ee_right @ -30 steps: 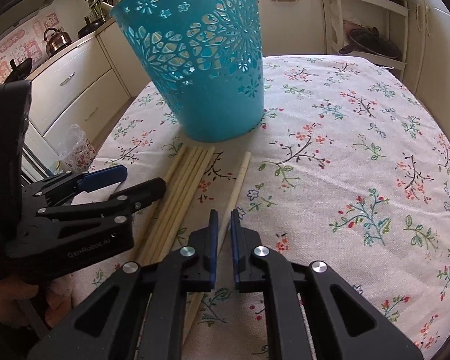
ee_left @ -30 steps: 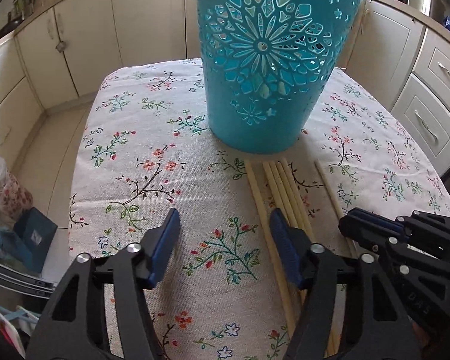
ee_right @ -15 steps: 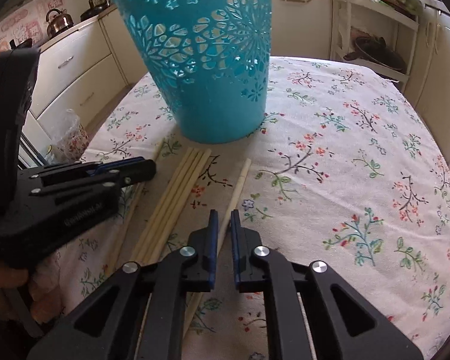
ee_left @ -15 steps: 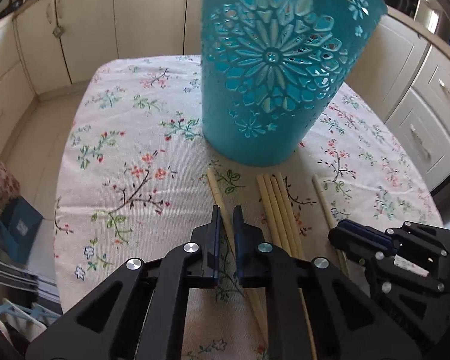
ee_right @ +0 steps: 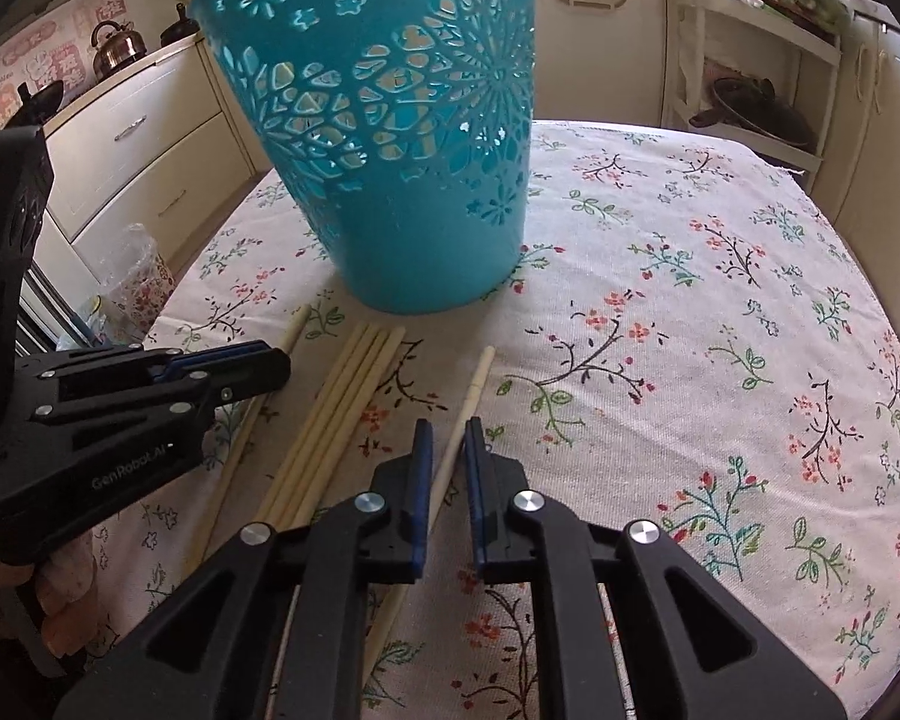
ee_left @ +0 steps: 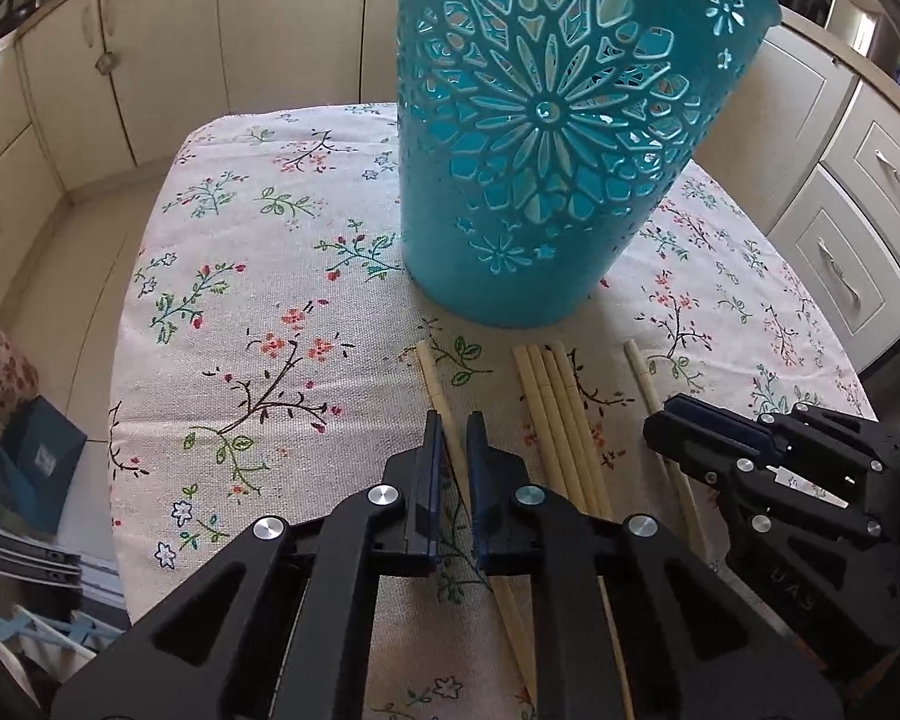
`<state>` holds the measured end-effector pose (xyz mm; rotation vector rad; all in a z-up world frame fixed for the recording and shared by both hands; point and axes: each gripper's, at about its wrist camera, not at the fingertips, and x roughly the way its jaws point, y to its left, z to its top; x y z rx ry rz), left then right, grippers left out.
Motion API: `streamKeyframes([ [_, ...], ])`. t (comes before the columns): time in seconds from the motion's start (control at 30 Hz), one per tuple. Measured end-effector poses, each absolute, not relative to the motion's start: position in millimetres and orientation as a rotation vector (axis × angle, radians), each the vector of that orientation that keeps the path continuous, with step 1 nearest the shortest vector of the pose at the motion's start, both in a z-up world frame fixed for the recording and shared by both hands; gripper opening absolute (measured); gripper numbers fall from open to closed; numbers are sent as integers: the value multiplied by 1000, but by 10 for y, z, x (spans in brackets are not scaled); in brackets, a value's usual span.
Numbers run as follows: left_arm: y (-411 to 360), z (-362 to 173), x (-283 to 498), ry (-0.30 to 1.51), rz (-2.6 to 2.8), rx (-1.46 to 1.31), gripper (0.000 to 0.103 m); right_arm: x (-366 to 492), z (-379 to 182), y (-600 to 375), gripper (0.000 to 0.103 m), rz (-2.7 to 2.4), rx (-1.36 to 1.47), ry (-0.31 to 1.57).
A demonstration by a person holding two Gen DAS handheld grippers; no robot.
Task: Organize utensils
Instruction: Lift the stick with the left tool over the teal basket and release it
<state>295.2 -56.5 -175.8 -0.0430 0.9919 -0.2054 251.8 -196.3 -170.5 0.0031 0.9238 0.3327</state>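
A tall teal cut-out basket (ee_left: 546, 168) (ee_right: 402, 180) stands on the floral tablecloth (ee_left: 258, 276). Before it lie pale wooden chopsticks: a bundle of several (ee_left: 555, 420) (ee_right: 342, 408) and a single one on each side. My left gripper (ee_left: 453, 450) (ee_right: 270, 360) is shut on the left single chopstick (ee_left: 429, 372) (ee_right: 294, 327), which rests on the cloth. My right gripper (ee_right: 448, 456) (ee_left: 669, 420) straddles the right single chopstick (ee_right: 477, 378) (ee_left: 645, 378). Its jaws are opening, and a sliver of cloth shows on each side of the stick.
Cream kitchen cabinets (ee_left: 90, 78) ring the table, with drawers (ee_left: 858, 228) at the right. A rack with pans (ee_right: 756, 108) stands behind. A kettle (ee_right: 117, 42) sits on the counter. A bag (ee_right: 141, 282) and boxes lie on the floor past the table's left edge.
My left gripper went from wide open to shut around the leftmost chopstick, which now lies apart from the bundle. The right gripper stayed over its chopstick, its jaws now slightly wider.
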Motion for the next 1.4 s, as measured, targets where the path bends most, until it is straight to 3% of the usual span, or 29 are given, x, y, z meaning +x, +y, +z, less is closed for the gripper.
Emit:
streamKeyframes([
  [0.47, -558, -1733, 2820, 971, -209, -40, 5, 2505, -1709, -2002, 12, 351, 27, 917],
  [0.8, -152, -1366, 2634, 871, -277, -204, 5, 2516, -1706, -2005, 12, 356, 25, 917],
  [1.03, 98, -884, 2538, 748, -336, -333, 5, 2518, -1710, -2001, 12, 354, 18, 916],
  [1.17, 238, -320, 2557, 588, -374, -393, 5, 2521, -1710, -2000, 12, 353, 16, 916],
  [1.4, 72, 375, 3034, 370, -421, -438, 5, 2515, -1707, -1994, 12, 355, 25, 917],
])
